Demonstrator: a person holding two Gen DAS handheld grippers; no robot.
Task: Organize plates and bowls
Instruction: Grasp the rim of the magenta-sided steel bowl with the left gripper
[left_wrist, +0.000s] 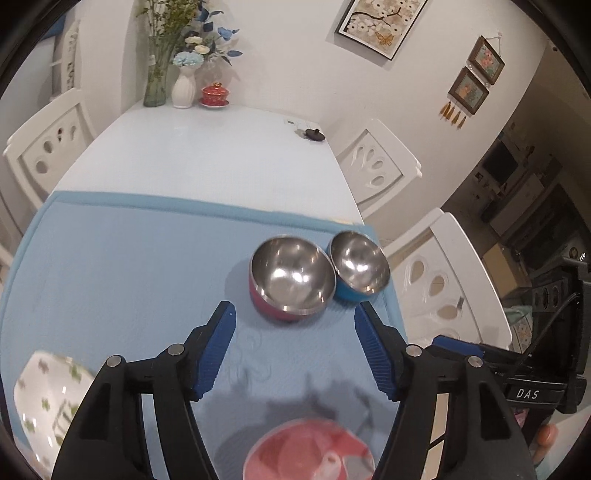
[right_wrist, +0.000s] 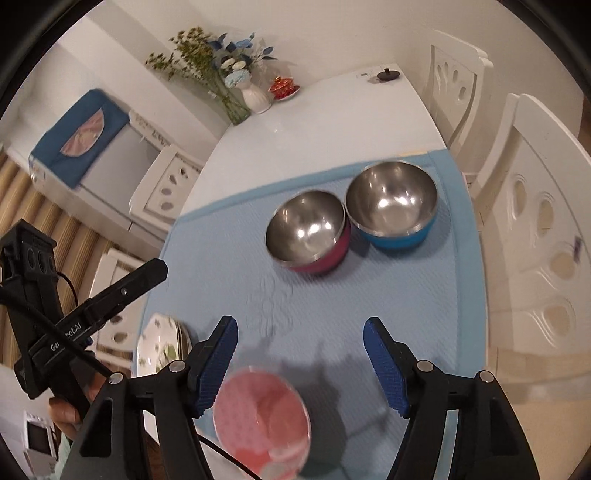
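The left gripper (left_wrist: 293, 314) hung above the blue mat (left_wrist: 129, 266) with its jaws spread wide and nothing between its blue pads (left_wrist: 216, 350). The right gripper (right_wrist: 300, 325) was likewise released, its pads (right_wrist: 386, 365) wide apart and gripping nothing. Both pointed steeply down at the mat, which covered the near end of a white table (left_wrist: 207, 147). Two steel bowls stood upright near the mat's far right corner: a red bowl (left_wrist: 291, 277) and, just beside it toward the right edge, a blue bowl (left_wrist: 358, 266); their rims looked to be touching, though blur left that uncertain. Close to the mat's near edge lay a pink bowl (right_wrist: 262, 421), blurred, below and between the grippers and free of both; in the right wrist view it sat just under the left pad without being held. At the mat's near left corner rested white plates (right_wrist: 159, 343) with a green pattern, apparently a small stack, their edges reaching the mat's left border. In the right wrist view a hand (right_wrist: 64, 410) gripped the handle of the left gripper. At the table's far end stood a glass vase (left_wrist: 155, 81), a white vase (left_wrist: 183, 90) and a red lidded cup (left_wrist: 215, 94) on a saucer, all by the wall, with a small black thing (left_wrist: 314, 133) near the far right corner. White chairs (left_wrist: 376, 170) stood along the table's sides.
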